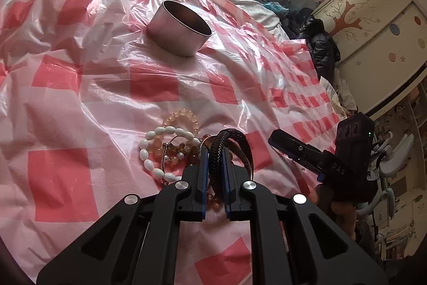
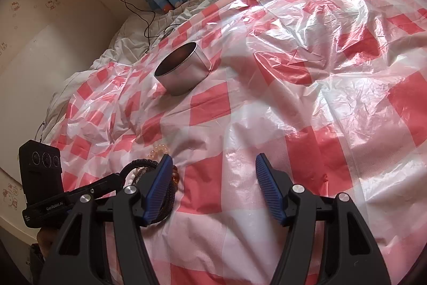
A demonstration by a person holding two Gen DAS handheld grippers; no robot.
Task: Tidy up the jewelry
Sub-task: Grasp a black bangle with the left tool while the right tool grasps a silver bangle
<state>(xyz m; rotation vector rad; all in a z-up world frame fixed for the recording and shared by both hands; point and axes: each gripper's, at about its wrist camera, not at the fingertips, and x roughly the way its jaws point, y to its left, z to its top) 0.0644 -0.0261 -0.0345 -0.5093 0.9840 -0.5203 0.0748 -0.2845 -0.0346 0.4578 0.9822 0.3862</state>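
Jaws of left gripper (image 1: 215,159) pinch braided bracelet (image 1: 217,151); body reads, seemingly, "GenRobot.AI".

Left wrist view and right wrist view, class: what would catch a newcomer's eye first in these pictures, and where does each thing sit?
First, the glossy red-and-white checked plastic sheet spread over the bed, with a round silver metal tin standing open on it, far from both grippers. Next, near the left gripper, a heap of jewelry: a white oval-bead bracelet and peach round-bead bracelet, while its jaws pinch a dark braided leather bracelet. The right gripper is open over bare sheet.
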